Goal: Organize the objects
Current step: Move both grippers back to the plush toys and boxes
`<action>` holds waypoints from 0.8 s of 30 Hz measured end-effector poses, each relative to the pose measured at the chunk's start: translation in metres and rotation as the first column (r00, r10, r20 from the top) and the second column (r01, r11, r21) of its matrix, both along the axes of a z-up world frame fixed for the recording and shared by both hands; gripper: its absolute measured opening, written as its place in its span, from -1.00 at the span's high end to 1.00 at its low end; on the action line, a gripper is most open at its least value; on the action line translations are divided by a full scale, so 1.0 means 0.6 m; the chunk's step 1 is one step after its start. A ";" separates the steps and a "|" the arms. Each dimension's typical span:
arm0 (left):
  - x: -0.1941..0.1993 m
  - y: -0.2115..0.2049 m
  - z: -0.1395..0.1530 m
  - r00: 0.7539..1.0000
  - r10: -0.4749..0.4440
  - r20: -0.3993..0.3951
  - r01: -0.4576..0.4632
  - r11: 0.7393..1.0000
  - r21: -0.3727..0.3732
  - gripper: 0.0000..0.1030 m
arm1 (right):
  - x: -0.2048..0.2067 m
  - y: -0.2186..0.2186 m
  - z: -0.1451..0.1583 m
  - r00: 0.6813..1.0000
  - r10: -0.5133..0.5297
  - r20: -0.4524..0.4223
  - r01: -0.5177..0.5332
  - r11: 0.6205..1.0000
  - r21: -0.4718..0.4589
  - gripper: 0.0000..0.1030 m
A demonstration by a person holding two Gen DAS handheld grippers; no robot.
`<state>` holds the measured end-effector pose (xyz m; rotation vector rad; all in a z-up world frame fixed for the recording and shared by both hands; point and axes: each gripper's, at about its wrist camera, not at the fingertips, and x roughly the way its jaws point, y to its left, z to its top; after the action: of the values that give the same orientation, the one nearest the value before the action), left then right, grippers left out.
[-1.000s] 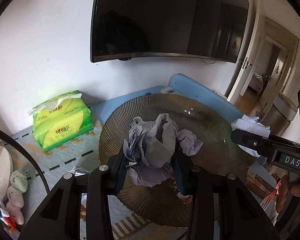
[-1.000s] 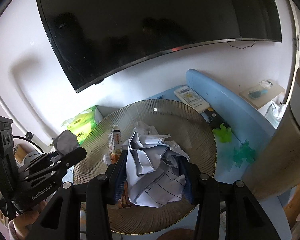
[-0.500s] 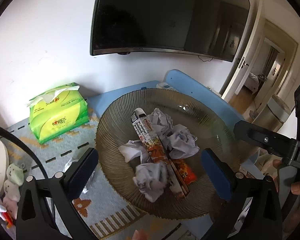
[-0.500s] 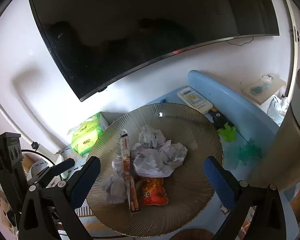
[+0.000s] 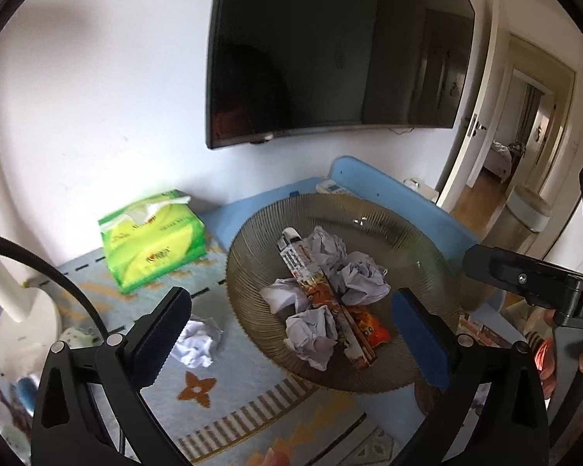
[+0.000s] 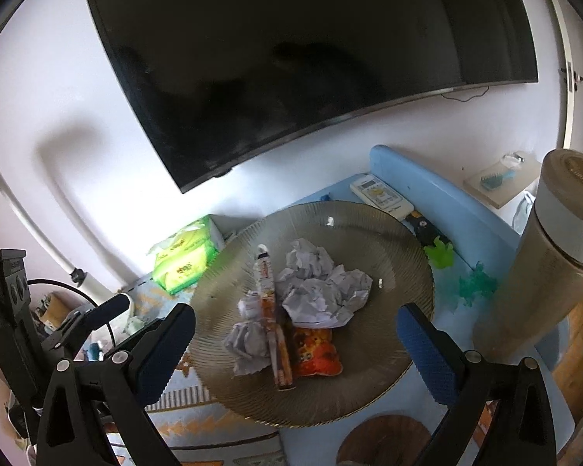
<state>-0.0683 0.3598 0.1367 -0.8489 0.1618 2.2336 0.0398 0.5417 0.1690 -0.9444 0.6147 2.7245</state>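
Two grippers, both mine, hang over the ribbed glass plate (image 5: 252,240) with their jaws spread wide and nothing between them. My left gripper (image 5: 291,334) frames the near part of the plate, its blue pads (image 5: 163,334) clear of everything. My right gripper (image 6: 295,349) does the same from the other side, and its own view catches the left tool at the lower left.

On the plate lies a heap of crumpled paper balls (image 5: 361,275). A long printed carton (image 5: 322,291), narrow like a toothpaste box, runs across them from the far side towards me. An orange snack packet (image 6: 316,353) lies against its near end, partly under the paper.

One more crumpled paper ball (image 5: 196,339) sits off the plate on the patterned mat (image 5: 229,404), just beside the plate's left rim and near my left gripper's left pad.

A green tissue pack (image 5: 155,240) stands on the mat further back by the wall. A white remote control (image 6: 381,196) lies behind the plate on the blue table (image 6: 439,194), and a tall beige bottle (image 6: 544,256) rises at the right. A dark television (image 6: 291,58) hangs on the wall above.
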 end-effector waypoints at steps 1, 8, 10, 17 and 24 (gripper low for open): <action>0.003 -0.007 0.008 1.000 0.004 -0.005 -0.004 1.000 0.001 -0.99 | 0.003 -0.005 0.005 1.000 0.000 -0.006 0.000 1.000 0.000 -1.00; 0.045 -0.120 0.112 0.990 0.097 -0.103 -0.093 0.995 0.044 -0.99 | 0.025 -0.066 0.050 0.997 0.038 -0.069 -0.038 0.999 -0.001 -1.00; 0.056 -0.166 0.142 0.980 0.148 -0.133 -0.141 0.988 0.057 -0.99 | 0.027 -0.095 0.062 0.994 0.071 -0.085 -0.072 0.997 -0.001 -1.00; 0.074 -0.352 0.190 0.907 0.373 -0.193 -0.366 0.928 0.072 -0.99 | 0.017 -0.221 0.078 0.973 0.211 -0.096 -0.211 0.977 0.015 -1.00; 0.056 -0.518 0.135 0.835 0.540 -0.105 -0.542 0.841 0.010 -0.99 | -0.010 -0.358 0.034 0.937 0.347 -0.052 -0.348 0.938 -0.008 -1.00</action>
<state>-0.0346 0.0491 0.2180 -0.8661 -0.0162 2.8154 0.0340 0.3271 0.1891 -1.0844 0.5220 3.0643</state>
